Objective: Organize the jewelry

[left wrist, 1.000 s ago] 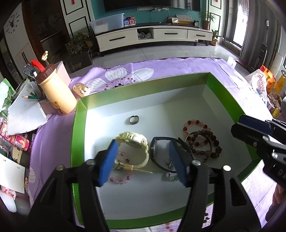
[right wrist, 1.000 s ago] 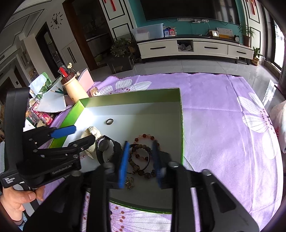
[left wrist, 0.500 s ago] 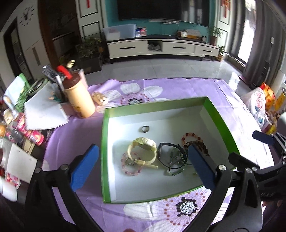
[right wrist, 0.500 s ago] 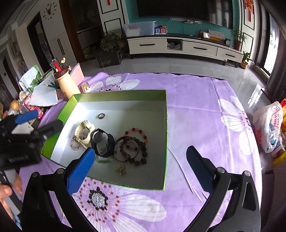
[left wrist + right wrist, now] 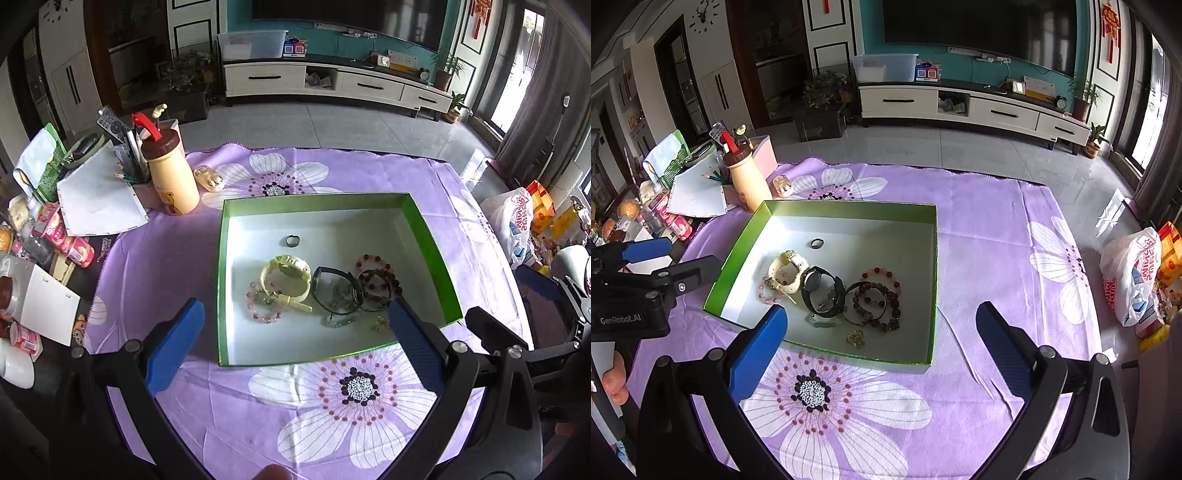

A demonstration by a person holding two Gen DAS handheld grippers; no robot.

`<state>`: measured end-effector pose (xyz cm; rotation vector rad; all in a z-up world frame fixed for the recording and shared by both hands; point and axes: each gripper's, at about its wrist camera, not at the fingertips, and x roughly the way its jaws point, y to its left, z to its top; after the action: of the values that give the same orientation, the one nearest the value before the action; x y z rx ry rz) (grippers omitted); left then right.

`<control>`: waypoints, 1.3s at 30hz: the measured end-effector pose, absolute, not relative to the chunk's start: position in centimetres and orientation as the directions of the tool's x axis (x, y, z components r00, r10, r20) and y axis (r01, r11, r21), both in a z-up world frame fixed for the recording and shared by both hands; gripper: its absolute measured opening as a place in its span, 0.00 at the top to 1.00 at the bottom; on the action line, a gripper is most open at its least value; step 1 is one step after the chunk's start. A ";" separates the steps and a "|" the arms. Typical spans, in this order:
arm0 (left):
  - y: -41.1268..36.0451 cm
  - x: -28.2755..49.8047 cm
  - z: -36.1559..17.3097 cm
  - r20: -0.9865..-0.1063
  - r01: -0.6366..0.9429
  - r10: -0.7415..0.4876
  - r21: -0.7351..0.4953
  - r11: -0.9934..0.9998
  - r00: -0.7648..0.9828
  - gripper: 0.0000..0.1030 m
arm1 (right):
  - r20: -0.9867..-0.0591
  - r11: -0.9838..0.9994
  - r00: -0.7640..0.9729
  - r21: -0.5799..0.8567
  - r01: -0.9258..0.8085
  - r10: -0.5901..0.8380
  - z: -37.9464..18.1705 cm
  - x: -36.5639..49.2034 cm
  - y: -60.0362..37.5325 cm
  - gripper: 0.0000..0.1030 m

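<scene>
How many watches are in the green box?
2. A cream plastic watch lies left of centre in the green-walled box; a black watch lies beside it, on its right. More could hide under the tangled bracelets.

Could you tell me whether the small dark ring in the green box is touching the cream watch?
Apart. In the left wrist view, the ring lies alone toward the box's far wall, with bare white floor between it and the cream watch.
</scene>
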<state>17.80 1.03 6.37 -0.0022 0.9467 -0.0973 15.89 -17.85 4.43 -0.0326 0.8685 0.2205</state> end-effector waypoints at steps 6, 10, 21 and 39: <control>1.1 17.0 7.1 -0.806 0.073 -0.062 -0.024 0.997 0.588 0.02 | -0.761 0.978 0.626 0.053 -0.202 0.170 5.0 15.6 -17.6 0.01; 1.3 17.0 6.8 -0.812 0.060 -0.043 -0.010 0.998 0.582 0.02 | -0.768 0.978 0.617 0.056 -0.201 0.170 4.9 15.5 -17.5 0.01; 1.4 17.2 6.0 -0.822 0.038 -0.002 0.024 0.999 0.569 0.02 | -0.795 0.978 0.577 0.093 -0.186 0.186 3.9 16.2 -17.2 0.01; 1.4 17.3 5.3 -0.832 0.025 0.019 0.039 0.999 0.554 0.02 | -0.805 0.978 0.564 0.095 -0.188 0.186 3.4 16.4 -16.8 0.01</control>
<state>17.34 1.44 5.30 0.0484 0.9836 -0.0034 16.44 -16.83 3.42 -0.0018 0.9467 0.2201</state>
